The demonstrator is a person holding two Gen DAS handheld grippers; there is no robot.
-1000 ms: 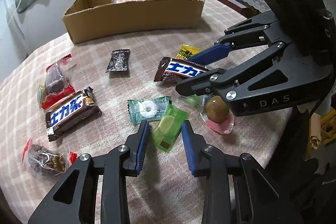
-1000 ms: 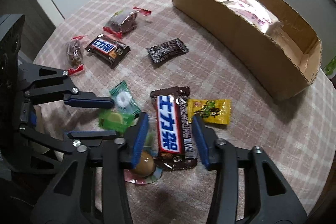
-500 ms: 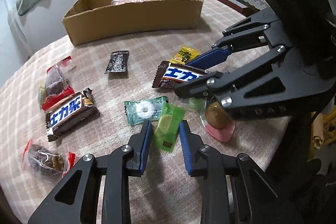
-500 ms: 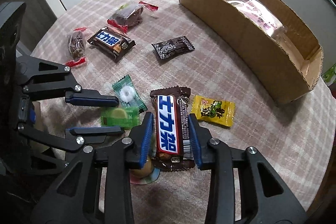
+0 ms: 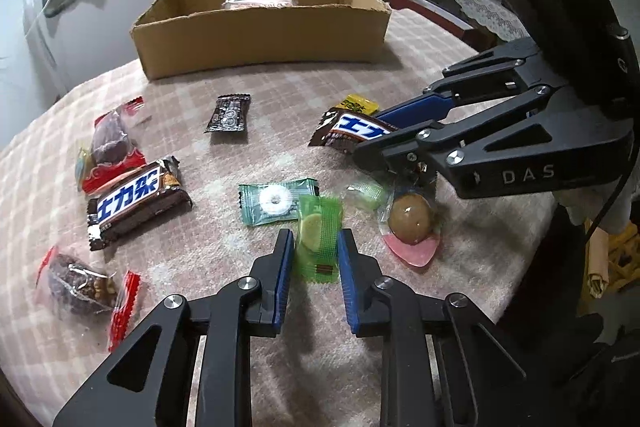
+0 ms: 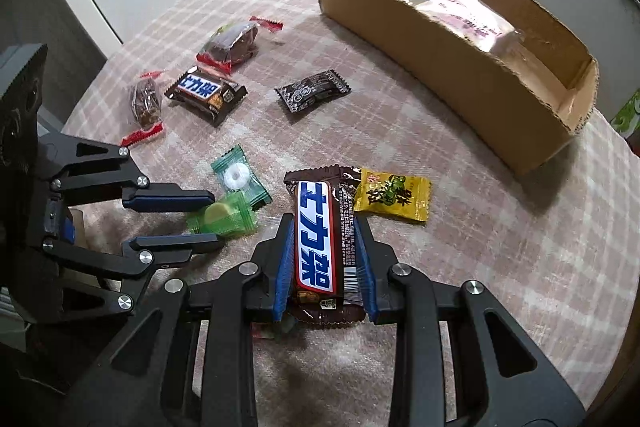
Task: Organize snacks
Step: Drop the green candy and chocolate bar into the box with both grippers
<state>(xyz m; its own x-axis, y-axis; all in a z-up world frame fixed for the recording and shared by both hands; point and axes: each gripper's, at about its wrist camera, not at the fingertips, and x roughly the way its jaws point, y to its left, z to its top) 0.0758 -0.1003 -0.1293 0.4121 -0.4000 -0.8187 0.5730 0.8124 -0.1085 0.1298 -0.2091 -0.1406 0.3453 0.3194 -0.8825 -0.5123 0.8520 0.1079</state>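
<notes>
My left gripper is shut on a light green lime candy, which stands tilted between the blue pads just over the pink checked tablecloth. From the right wrist view, that left gripper holds the lime candy at the left. My right gripper is shut on a brown chocolate bar with a blue-and-white label, pads pressing both long sides. The left wrist view has that right gripper and the bar at the right. An open cardboard box stands at the back.
Loose on the cloth lie a mint in a green wrapper, a second chocolate bar, a black packet, a yellow packet, a brown ball sweet and red-ended snacks. A pink packet lies in the box.
Both pairs of jaws have closed: the left onto the lime candy, which now stands more upright, the right onto the chocolate bar. Neither hand has shifted much.
</notes>
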